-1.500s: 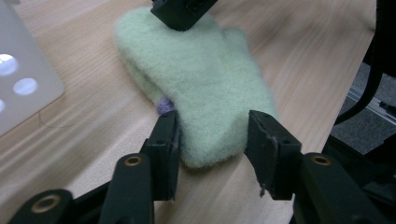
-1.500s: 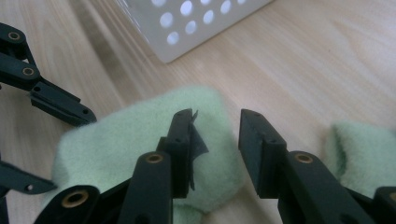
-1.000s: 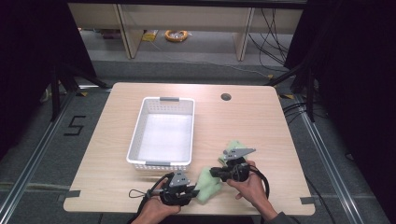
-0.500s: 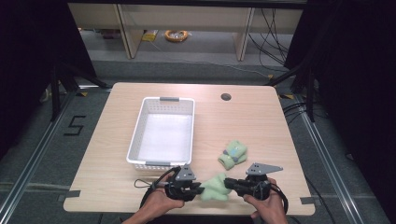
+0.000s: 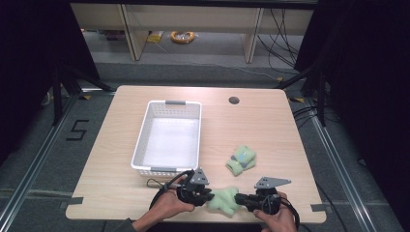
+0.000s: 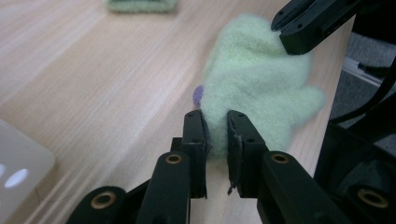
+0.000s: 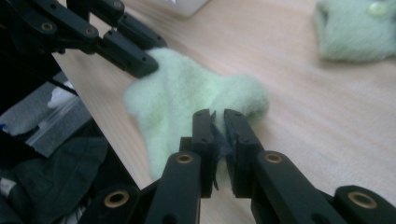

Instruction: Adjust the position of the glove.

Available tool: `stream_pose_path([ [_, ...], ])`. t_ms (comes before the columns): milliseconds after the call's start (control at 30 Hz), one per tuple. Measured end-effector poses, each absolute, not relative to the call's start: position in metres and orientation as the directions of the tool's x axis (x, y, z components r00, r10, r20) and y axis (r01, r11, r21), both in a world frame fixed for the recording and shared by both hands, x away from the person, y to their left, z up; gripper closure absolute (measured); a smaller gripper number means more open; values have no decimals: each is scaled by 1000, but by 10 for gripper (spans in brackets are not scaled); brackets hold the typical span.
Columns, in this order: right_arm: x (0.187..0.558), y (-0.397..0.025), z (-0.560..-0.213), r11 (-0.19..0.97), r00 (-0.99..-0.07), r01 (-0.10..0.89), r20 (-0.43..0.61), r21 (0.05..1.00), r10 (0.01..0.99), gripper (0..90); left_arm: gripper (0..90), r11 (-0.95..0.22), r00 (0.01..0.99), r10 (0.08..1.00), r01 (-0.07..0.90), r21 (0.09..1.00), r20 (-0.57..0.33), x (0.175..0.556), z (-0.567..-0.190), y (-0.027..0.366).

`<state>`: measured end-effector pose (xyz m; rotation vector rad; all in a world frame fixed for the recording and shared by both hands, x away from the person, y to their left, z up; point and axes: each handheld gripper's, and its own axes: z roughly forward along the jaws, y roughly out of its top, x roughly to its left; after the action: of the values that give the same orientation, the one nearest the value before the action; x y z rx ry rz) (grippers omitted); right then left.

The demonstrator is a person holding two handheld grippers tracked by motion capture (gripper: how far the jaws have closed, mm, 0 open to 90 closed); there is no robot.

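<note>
A fuzzy light-green sock lies at the table's front edge between both grippers. My left gripper is shut on its left end; in the left gripper view the jaws pinch the green sock at the left gripper. My right gripper is shut on the other end, and the right gripper view has the green sock caught at the right gripper. A second green sock, folded, with a blue and yellow patch, lies farther back to the right.
A white perforated basket stands left of centre, with nothing inside it. A round cable hole sits near the table's far edge. The table's front edge runs just under both grippers. A blurred folded sock lies beyond the right gripper.
Both grippers have drawn back toward the front edge, each shut on one end of a green sock. The folded sock that the right hand hovered over a second ago now lies free.
</note>
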<state>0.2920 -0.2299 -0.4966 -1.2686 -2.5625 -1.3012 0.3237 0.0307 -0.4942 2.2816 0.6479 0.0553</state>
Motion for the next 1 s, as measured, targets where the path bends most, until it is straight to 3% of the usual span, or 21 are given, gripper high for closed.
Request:
stream_pose_path([
  [33,293,-230,-499,348,-690,636,306,689,656,835,776,-659,901,422,380,649,-100,327,-493,34],
  [100,293,-229,-499,359,-683,652,313,667,660,819,773,-601,874,463,432,673,-147,324,-496,31],
  [300,295,-231,-501,341,-676,657,326,673,661,744,737,-643,893,436,397,655,-112,324,-494,36],
  [433,295,-230,-498,341,-676,658,328,672,660,623,636,-620,884,458,391,681,-91,319,-490,40],
  [467,296,-231,-496,340,-677,653,320,677,662,587,567,-586,867,485,418,694,-113,316,-490,40],
  [533,295,-231,-493,319,-666,663,339,677,665,575,558,-585,865,494,407,701,-91,312,-486,43],
  [633,295,-236,-483,273,-645,667,354,693,678,482,503,-564,854,517,398,724,-67,306,-482,50],
  [700,299,-240,-483,291,-677,628,322,722,662,482,494,-550,852,518,405,730,-83,302,-480,56],
  [767,302,-244,-476,273,-647,637,306,721,699,484,467,-529,837,536,430,732,-105,299,-479,61],
  [800,312,-249,-473,288,-655,595,245,750,715,491,426,-508,824,552,455,731,-130,298,-479,63],
  [867,312,-249,-470,276,-629,622,257,733,734,491,415,-487,815,560,470,736,-150,297,-478,68],
  [933,326,-253,-466,324,-654,550,155,770,741,494,388,-437,796,574,496,750,-192,295,-479,72],
  [1000,336,-251,-463,326,-638,550,135,769,758,501,383,-420,789,579,507,753,-208,294,-478,76],
])
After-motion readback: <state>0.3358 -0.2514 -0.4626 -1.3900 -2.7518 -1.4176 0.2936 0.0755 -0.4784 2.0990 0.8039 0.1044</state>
